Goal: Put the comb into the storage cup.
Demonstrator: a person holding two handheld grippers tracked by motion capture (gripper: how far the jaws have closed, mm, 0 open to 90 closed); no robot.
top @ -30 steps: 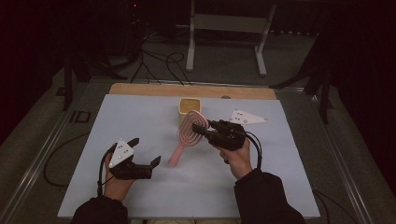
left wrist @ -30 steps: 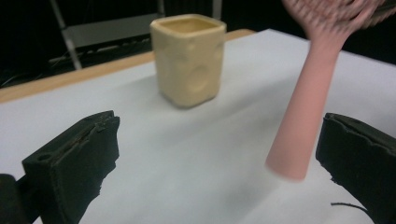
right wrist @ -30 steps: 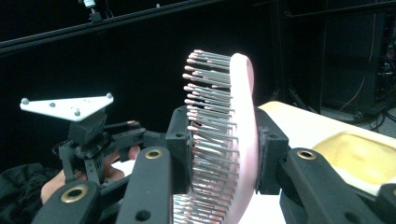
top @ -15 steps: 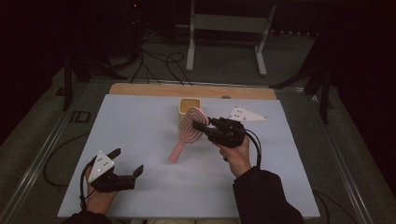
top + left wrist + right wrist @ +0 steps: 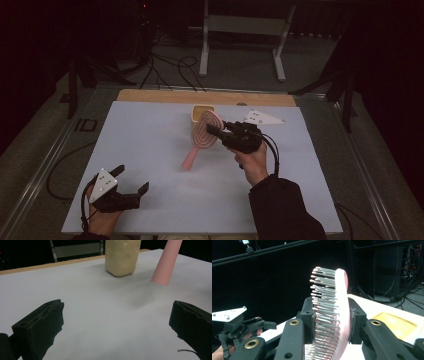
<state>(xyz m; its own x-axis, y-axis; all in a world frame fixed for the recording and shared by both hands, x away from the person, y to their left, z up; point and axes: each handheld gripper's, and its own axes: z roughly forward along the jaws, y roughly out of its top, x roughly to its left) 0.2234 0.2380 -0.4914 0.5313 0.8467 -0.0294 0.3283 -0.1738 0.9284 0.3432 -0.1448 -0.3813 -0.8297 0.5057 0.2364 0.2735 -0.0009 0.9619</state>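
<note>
Right now the right gripper (image 5: 214, 131) is clamped on the head of the pink hairbrush (image 5: 204, 135), one pad against the bristles, one against the smooth back, holding it tilted near the middle of the white table (image 5: 150, 145), handle tip down on the surface. Just behind sits a yellow container (image 5: 201, 111). Down at the near left corner, the left gripper (image 5: 132, 181) hovers low, jaws spread wide and holding nothing, well apart from the brush.

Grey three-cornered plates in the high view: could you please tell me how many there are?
2: one grey plate atop the left gripper at the near left, the other plate behind the right gripper gripping the pink brush.
</note>
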